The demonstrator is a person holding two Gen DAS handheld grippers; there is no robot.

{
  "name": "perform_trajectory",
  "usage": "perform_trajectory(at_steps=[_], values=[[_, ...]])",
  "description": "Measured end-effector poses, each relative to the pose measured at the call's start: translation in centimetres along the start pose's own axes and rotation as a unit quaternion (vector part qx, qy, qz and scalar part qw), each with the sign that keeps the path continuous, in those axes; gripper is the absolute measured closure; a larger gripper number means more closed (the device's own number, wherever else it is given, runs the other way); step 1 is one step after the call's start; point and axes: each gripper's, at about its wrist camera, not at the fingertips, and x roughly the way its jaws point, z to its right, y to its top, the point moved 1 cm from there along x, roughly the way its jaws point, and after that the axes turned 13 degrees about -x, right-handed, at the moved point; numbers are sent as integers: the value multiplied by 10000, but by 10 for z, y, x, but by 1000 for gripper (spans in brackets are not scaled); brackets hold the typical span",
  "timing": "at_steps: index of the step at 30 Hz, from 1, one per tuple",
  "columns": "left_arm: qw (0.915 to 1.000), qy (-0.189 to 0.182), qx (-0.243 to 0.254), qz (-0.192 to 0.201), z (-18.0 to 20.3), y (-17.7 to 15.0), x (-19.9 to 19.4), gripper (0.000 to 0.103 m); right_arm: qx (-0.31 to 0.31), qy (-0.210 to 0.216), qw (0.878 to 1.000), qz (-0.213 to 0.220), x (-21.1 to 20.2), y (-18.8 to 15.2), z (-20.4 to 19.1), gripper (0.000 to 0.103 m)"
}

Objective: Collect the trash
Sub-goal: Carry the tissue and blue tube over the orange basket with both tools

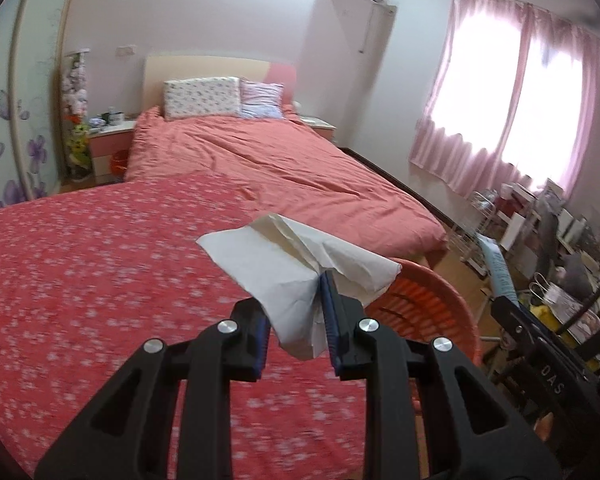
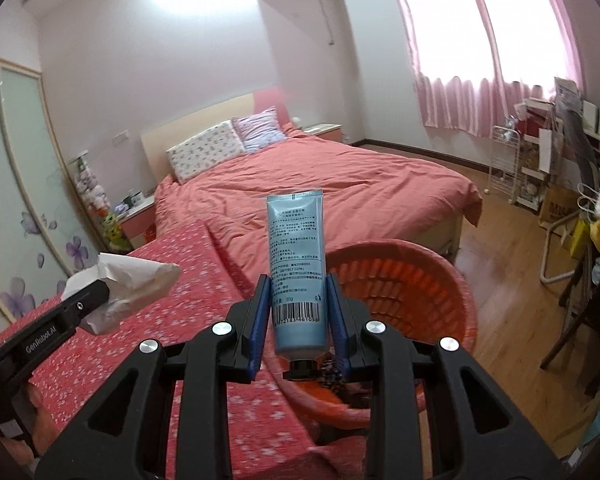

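My left gripper [image 1: 296, 312] is shut on a crumpled white paper [image 1: 296, 268] and holds it above the red flowered cloth, just left of the orange basket [image 1: 432, 304]. The paper [image 2: 128, 284] and the left gripper [image 2: 96, 300] also show in the right wrist view, at the left. My right gripper [image 2: 298, 308] is shut on a light-blue tube [image 2: 296, 264] with a black cap pointing down, held upright over the near left rim of the orange basket [image 2: 412, 280]. Something dark lies in the basket's bottom.
A surface covered in red flowered cloth [image 1: 100, 280] stands in front of a bed with a salmon duvet [image 1: 280, 160]. Wooden floor [image 2: 508, 280], a cluttered desk and a chair [image 2: 580, 280] are at the right. A white wire rack [image 2: 504, 164] stands under the pink curtains.
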Motion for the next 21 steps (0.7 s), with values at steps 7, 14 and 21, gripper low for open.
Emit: perform_trajectory(at_steps=[7, 14, 21], values=[[9990, -289, 93, -341, 37, -14, 37, 79, 380, 42, 9993, -37, 14, -2, 35, 75], [9967, -511, 188, -600, 60, -26, 68, 79, 579, 38, 9983, -23, 22, -5, 49, 75], [9944, -567, 275, -847, 77, -40, 98, 79, 740, 94, 9972, -48, 32, -7, 62, 75]])
